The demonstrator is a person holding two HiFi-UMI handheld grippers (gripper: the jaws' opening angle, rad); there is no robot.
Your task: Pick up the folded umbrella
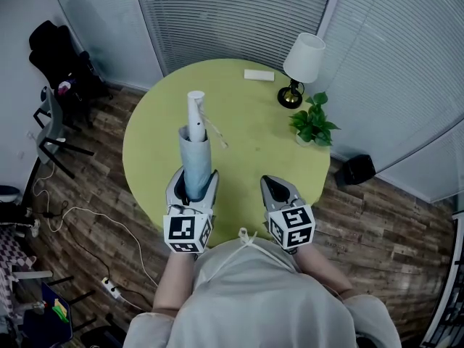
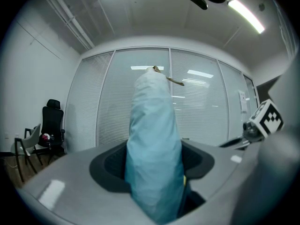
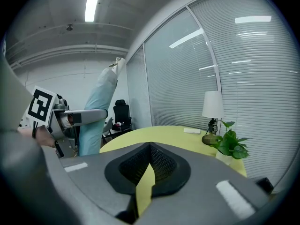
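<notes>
There are two tools (image 1: 194,177) (image 1: 271,182), one folded umbrella (image 1: 196,151), one lamp (image 1: 303,56), one potted plant (image 1: 312,122), one white block (image 1: 259,75), perhaps two chairs (image 1: 52,125).

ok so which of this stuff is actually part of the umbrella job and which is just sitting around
Part of the job:
- folded umbrella, gripped by the left gripper
- right gripper, jaws together with nothing in them

Just lying about:
- lamp
- potted plant
- small white block
- the green table they stand on
- black chair off to the side
</notes>
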